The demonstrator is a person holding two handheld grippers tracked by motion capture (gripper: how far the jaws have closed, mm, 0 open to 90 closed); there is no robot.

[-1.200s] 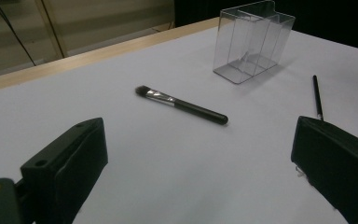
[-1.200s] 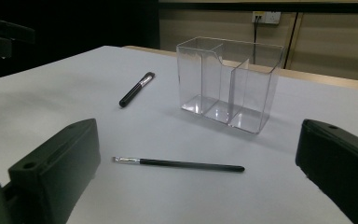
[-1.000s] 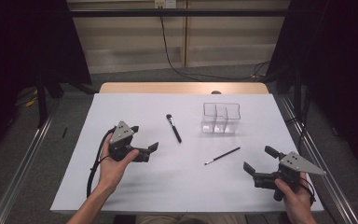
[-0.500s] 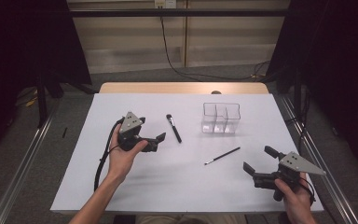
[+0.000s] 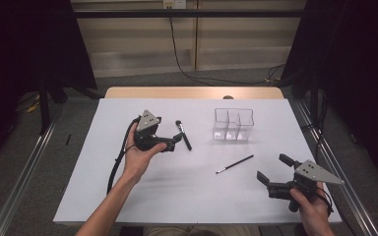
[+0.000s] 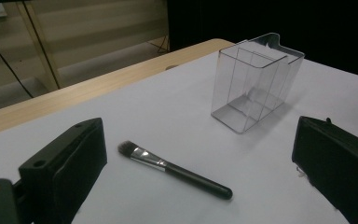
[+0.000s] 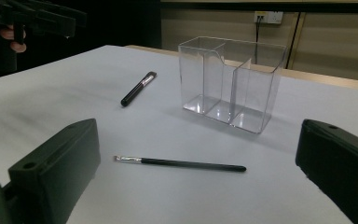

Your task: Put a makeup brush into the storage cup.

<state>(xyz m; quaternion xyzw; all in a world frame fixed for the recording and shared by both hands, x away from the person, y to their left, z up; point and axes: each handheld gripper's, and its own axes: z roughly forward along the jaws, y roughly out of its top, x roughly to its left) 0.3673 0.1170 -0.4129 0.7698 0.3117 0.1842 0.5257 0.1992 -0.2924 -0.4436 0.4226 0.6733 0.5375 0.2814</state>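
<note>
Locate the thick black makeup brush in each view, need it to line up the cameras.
High view: thick black brush left of centre, just beyond the left gripper.
Left gripper view: low centre, between the two jaws, bristles pointing left.
Right gripper view: upper left of centre, bristles pointing away.
Shared landmark: the clear organizer.
</note>
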